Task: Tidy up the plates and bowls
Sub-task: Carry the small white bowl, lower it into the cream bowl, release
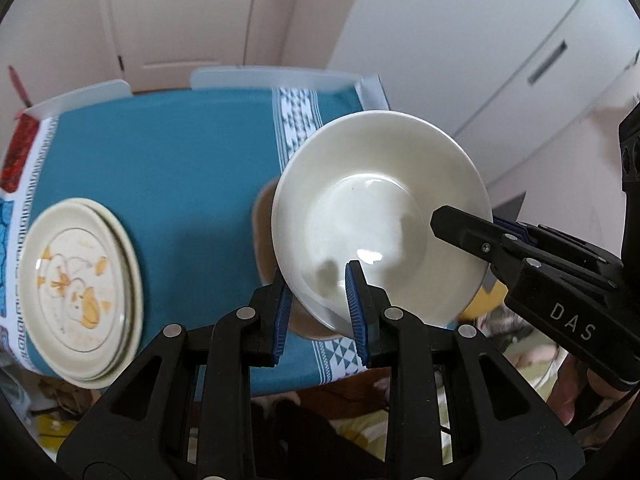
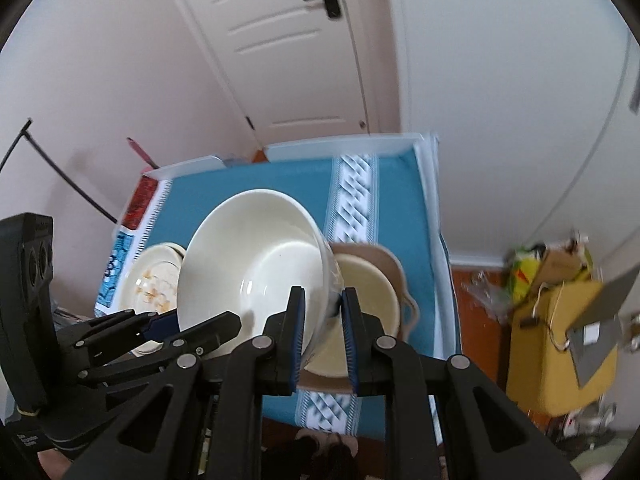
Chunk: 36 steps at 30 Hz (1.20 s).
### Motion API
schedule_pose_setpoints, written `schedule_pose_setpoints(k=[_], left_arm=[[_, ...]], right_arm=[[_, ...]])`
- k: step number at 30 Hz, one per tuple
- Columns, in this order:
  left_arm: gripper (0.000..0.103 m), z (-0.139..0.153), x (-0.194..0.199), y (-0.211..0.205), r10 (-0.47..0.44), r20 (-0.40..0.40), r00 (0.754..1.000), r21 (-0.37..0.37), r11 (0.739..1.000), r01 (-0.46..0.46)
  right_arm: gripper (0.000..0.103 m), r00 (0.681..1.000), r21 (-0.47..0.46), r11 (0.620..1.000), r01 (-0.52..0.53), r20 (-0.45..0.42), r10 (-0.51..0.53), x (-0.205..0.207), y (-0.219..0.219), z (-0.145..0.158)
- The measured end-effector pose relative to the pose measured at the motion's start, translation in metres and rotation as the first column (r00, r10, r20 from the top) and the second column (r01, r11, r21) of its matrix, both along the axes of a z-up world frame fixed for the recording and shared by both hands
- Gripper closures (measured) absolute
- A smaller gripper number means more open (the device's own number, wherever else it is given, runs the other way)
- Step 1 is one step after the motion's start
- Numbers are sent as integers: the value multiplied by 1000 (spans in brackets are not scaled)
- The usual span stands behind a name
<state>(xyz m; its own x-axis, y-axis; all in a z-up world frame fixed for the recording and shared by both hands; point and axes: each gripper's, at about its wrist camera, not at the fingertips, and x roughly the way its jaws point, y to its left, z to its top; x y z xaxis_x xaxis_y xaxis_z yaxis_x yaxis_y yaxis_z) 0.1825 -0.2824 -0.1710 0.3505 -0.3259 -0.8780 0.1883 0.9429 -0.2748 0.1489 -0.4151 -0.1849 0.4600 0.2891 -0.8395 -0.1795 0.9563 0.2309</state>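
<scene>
Left gripper [image 1: 320,296]: nearest the left lens, at 6 o'clock; jaws are standing nearly closed, clamping the near rim of the bowl, one blue pad [image 1: 354,308] inside the wall, the other outside.
Right gripper [image 2: 323,332]: nearest the right lens, at 6 o'clock; jaws are pinching the opposite rim of the same bowl, almost closed on its thin wall. In the left view it is reaching in from 3 o'clock.
Table [image 2: 248,180]: lying under both grippers, wearing a teal cloth with white patterned bands.
Bowl [image 1: 380,216]: white, being held tilted between the two grippers, hanging above the table and over the dish. In the right view it is sitting at centre [image 2: 256,256].
Dish [image 2: 372,292]: tan outside, cream inside, with side handles; resting on the cloth just below the bowl, showing at 4 o'clock of it in the right view.
Plates [image 1: 80,292]: a small stack with an orange print, sitting at 9 o'clock in the left view, well apart from the bowl.
</scene>
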Motion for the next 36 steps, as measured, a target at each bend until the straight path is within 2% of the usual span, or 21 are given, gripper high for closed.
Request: schedule_pose_setpoints(k=[6, 12, 20, 36], left_arm=[[79, -28, 9, -15, -47, -61, 997, 48, 998, 50], [79, -47, 25, -17, -73, -94, 993, 79, 994, 80], [79, -52, 38, -24, -95, -100, 990, 131, 985, 108], [79, -55, 39, -40, -141, -72, 987, 260, 953, 155]], right_arm=[[86, 997, 15, 999, 48, -65, -47, 5, -13, -36], [86, 992, 21, 997, 72, -104, -70, 12, -20, -53], [86, 988, 12, 997, 70, -142, -68, 17, -22, -69], [85, 983, -20, 998, 63, -170, -66, 20, -22, -77]])
